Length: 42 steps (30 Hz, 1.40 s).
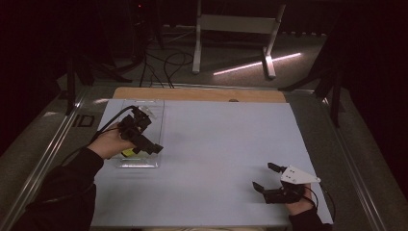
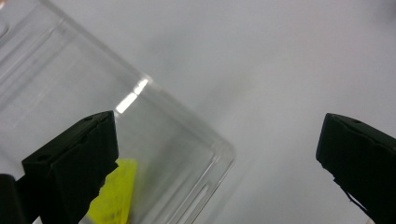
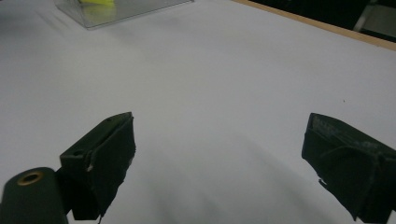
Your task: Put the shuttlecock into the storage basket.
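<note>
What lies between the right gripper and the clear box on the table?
Nothing: between the right gripper and the clear box there is just bare white tabletop, seen in the high view.

my left tool: jaws spread wide, nothing between them | clear plastic tray: lies on the pale table, its rounded corner between my jaws | yellow piece: inside the tray, just beside my left jaw, partly hidden by it

Black grippers, seemingly matte; dark sleeves; grey three-cornered plate.
</note>
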Available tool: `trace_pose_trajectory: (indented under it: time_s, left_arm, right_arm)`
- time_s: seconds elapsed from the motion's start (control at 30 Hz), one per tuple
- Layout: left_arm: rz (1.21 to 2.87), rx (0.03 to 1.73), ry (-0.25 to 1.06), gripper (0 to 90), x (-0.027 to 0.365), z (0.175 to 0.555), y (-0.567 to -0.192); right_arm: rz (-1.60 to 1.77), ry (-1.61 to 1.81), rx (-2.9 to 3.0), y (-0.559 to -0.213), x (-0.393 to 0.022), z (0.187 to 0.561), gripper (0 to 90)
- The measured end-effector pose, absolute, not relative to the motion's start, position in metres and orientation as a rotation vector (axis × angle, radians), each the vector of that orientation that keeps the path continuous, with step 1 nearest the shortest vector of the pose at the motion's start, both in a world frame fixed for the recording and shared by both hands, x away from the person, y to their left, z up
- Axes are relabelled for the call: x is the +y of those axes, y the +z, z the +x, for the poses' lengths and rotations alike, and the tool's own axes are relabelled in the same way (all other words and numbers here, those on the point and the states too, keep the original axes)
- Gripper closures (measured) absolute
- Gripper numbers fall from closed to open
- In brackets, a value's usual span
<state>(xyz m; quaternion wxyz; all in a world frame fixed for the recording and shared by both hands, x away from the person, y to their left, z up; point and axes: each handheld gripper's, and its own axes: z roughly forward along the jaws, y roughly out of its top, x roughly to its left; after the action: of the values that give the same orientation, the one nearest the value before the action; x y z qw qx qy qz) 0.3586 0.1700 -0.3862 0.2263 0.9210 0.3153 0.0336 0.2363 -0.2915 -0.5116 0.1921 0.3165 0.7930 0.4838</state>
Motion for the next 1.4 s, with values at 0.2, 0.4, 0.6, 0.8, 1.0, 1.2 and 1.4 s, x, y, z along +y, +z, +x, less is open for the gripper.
trace_pose_trajectory:
  time_s: [0.2, 0.4, 0.6, 0.8, 1.0, 1.2, 1.4]
  left_arm:
    - [2.521, 0.78, 0.068, 0.2, 0.148, 0.356, -0.386]
    - [2.509, 0.722, 0.048, 0.2, 0.131, 0.354, -0.389]
    - [2.513, 0.657, 0.046, 0.2, 0.117, 0.349, -0.395]
    - [2.509, 0.605, 0.019, 0.2, 0.108, 0.343, -0.406]
    - [2.496, 0.573, -0.01, 0.2, 0.102, 0.336, -0.418]
    - [2.498, 0.522, -0.021, 0.2, 0.095, 0.326, -0.432]
    - [2.5, 0.483, -0.042, 0.2, 0.096, 0.313, -0.454]
  right_arm:
    - [0.888, 1.361, 2.227, -0.511, -0.292, 0.236, 9.8]
    - [0.888, 1.364, 2.226, -0.511, -0.292, 0.236, 9.8]
    - [0.89, 1.371, 2.222, -0.511, -0.293, 0.237, 9.8]
    - [0.89, 1.371, 2.225, -0.511, -0.292, 0.236, 9.8]
    - [0.89, 1.372, 2.225, -0.511, -0.292, 0.236, 9.8]
    - [0.891, 1.374, 2.228, -0.511, -0.292, 0.237, 9.8]
    - [0.905, 1.394, 2.225, -0.511, -0.294, 0.238, 9.8]
